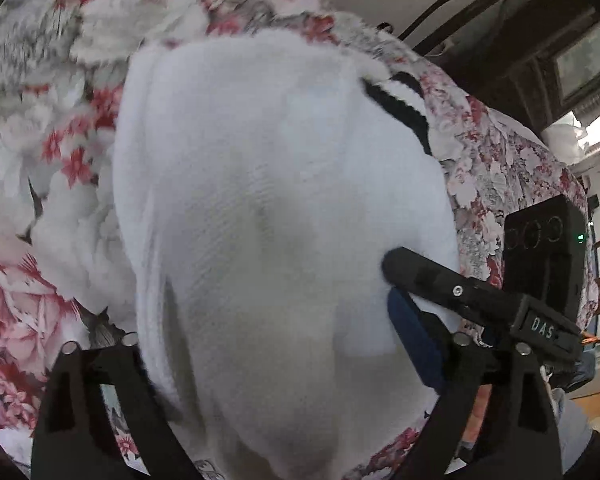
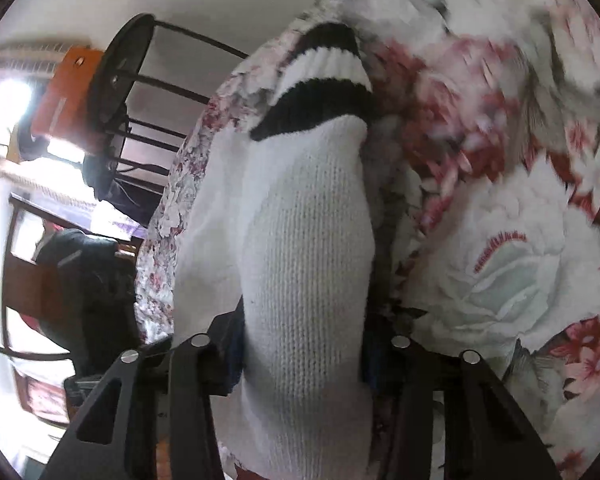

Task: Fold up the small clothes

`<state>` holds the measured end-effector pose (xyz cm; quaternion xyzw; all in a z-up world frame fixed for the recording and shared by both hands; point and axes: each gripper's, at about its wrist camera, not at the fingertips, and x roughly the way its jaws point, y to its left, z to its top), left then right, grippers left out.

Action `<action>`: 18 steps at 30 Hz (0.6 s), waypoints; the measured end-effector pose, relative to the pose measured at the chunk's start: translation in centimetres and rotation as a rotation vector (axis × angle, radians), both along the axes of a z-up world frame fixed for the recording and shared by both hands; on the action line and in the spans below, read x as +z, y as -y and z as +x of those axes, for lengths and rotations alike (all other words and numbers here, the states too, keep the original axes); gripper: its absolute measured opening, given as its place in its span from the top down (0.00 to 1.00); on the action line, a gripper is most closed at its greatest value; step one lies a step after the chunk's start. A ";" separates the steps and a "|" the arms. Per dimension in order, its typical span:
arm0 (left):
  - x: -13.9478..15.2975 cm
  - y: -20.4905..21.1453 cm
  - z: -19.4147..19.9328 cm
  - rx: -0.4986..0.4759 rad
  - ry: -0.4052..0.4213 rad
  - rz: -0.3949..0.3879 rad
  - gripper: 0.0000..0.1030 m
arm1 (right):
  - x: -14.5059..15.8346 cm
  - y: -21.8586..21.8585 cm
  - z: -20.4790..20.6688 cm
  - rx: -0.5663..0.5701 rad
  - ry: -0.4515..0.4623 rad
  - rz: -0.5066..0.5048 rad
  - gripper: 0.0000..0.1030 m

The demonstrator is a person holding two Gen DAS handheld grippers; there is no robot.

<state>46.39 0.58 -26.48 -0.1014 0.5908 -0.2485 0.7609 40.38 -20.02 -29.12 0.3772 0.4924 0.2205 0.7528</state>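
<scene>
Over the floral blanket (image 1: 496, 160), the white sock (image 1: 260, 200) fills both views, cuff at 1 o'clock. The left gripper (image 1: 284, 360) and right gripper (image 2: 300, 364) each clamp it.

The white sock (image 1: 260, 208) draped over the left gripper (image 1: 292, 380) hid its fingertips, so whether the jaws pinched the fabric could not be told, and the sock's lower end ran off the bottom edge. In the right wrist view the sock (image 2: 304, 264) likewise covered the right gripper (image 2: 300, 364) between its fingers and was cut off below. The floral blanket (image 2: 500, 120) was smeared by motion blur at the top of both views.
</scene>
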 end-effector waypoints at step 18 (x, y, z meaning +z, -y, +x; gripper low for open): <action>9.7 7.2 -3.9 -0.110 0.192 -0.059 0.35 | 9.0 8.5 -5.1 -0.153 0.062 0.011 0.56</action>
